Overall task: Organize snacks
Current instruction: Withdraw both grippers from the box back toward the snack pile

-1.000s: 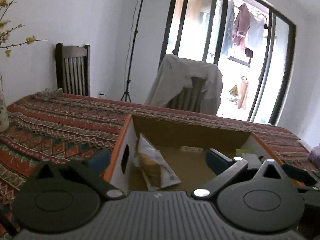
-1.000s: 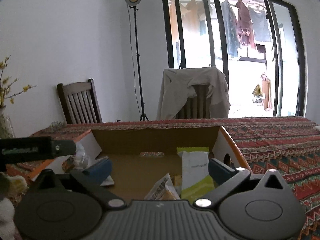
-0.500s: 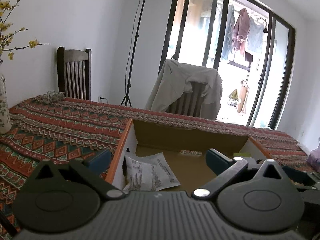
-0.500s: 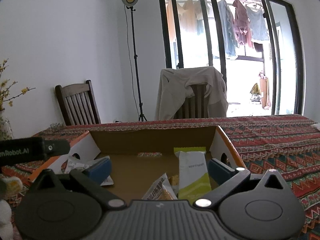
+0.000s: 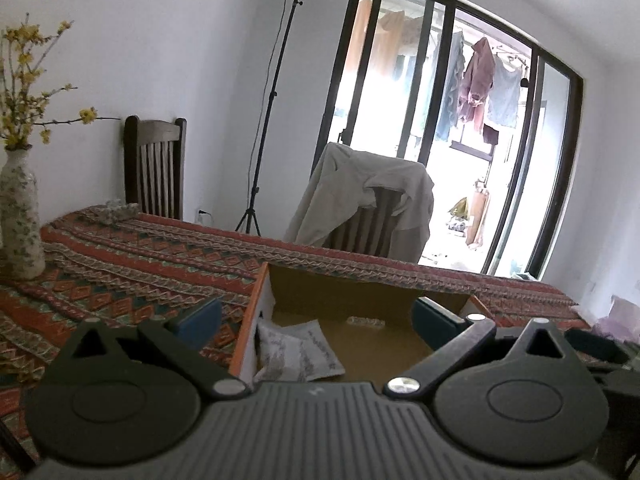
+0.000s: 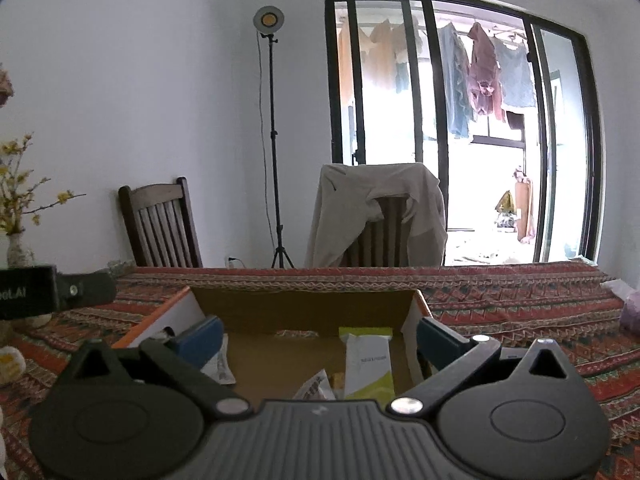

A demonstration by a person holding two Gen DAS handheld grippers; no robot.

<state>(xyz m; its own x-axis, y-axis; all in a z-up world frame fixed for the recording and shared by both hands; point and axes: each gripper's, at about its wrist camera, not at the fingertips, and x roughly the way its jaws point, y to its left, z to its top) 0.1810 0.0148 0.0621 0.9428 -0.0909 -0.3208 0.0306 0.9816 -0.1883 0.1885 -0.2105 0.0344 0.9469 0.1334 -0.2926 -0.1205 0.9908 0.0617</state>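
You are holding both grippers wide open and empty over the near edge of the cardboard box (image 6: 304,312) on the patterned worktop (image 5: 132,268). The left gripper (image 5: 316,320) is facing a white printed packet (image 5: 300,354) lying flat in the box's left end; the right gripper (image 6: 318,336) is facing a white-and-green packet (image 6: 368,364) toward the right. Both look light, thin and crinkly, so pinching a sealed edge should hold best. A 3rd wrapper (image 6: 316,388) is being cut off by the gripper body, and the box's near floor is hidden.
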